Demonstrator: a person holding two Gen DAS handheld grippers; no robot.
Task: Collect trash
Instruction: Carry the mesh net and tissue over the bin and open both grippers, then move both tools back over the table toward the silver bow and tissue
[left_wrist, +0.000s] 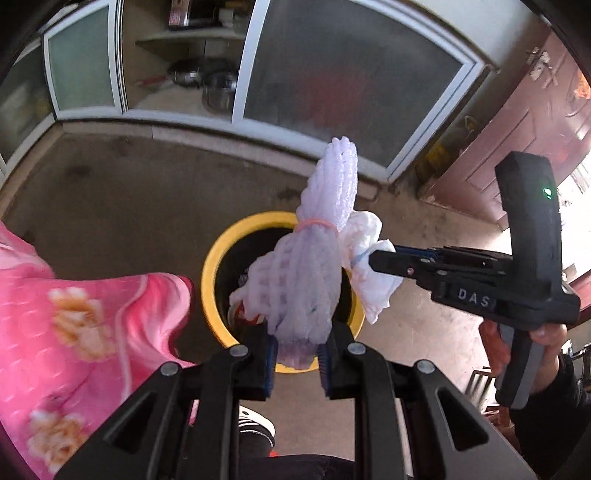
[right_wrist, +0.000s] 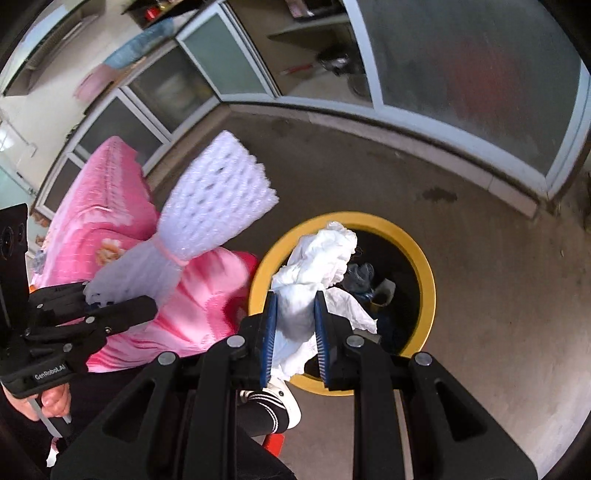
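My left gripper is shut on a bundle of white foam fruit netting tied with a pink rubber band, held over a yellow-rimmed bin. My right gripper is shut on a crumpled white tissue, above the yellow-rimmed bin, which holds dark trash. In the left wrist view the right gripper comes in from the right with the tissue beside the netting. In the right wrist view the left gripper sits at the left with the netting fanned out.
A pink flowered cloth drapes at the left of the bin. Frosted glass cabinet doors line the far side of the concrete floor. A person's foot in a white shoe and striped sock stands near the bin. A reddish wooden door is at right.
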